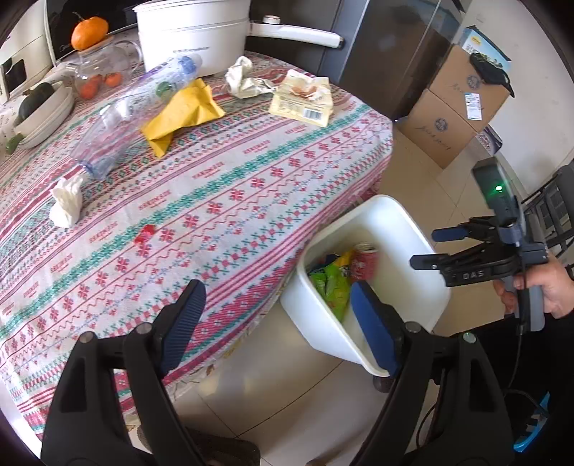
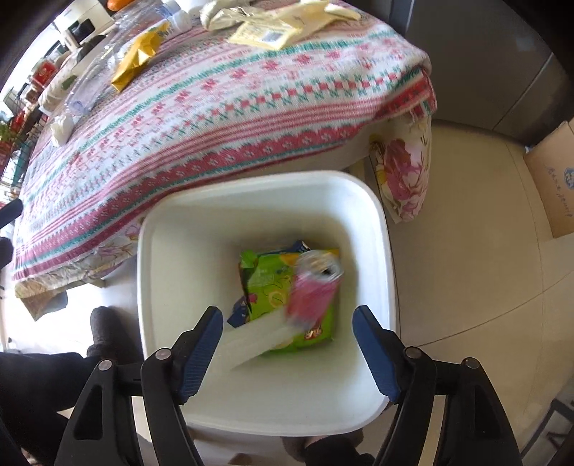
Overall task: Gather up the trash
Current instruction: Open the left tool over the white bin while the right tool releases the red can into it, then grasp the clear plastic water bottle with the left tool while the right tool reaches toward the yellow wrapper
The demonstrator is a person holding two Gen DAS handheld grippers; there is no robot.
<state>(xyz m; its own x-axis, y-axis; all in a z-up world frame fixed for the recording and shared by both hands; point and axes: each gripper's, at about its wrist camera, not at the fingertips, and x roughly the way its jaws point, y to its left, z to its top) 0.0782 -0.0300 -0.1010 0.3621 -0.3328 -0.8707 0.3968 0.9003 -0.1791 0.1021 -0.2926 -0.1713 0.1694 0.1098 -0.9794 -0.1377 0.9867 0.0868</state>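
Trash lies in two places: some in the white bin (image 2: 373, 229) on the floor beside the counter (image 1: 251, 186), the rest on the counter's patterned cloth. Inside the bin a red can (image 2: 315, 286) lies blurred on top of a green wrapper (image 2: 265, 286), with a bit of blue packaging under the wrapper's edge.

The right gripper (image 2: 287, 344) hangs directly over the bin with its fingers (image 2: 201, 351) wide apart and nothing between them. The left wrist view shows it from the side (image 1: 434, 247), above the bin's far rim, held by a hand (image 1: 538, 286).

The left gripper (image 1: 276, 322) is also spread open and holds nothing. It sits over the counter's near edge, its right finger in front of the bin's rim.

On the counter, well apart from both grippers, a clear plastic bottle (image 1: 122, 118) lies on its side, touching a yellow wrapper (image 1: 183, 111). Beyond them are a crumpled paper (image 1: 244, 79) and a cream packet (image 1: 301, 96) with a barcode. A white tissue (image 1: 66, 204) sits just beside the bottle's base, and a small red scrap (image 1: 143, 234) lies alone on the cloth nearer the left gripper.

A white pot (image 1: 190, 32) stands at the back of the counter. Cardboard boxes (image 1: 455, 104) are stacked on the floor beyond the bin.
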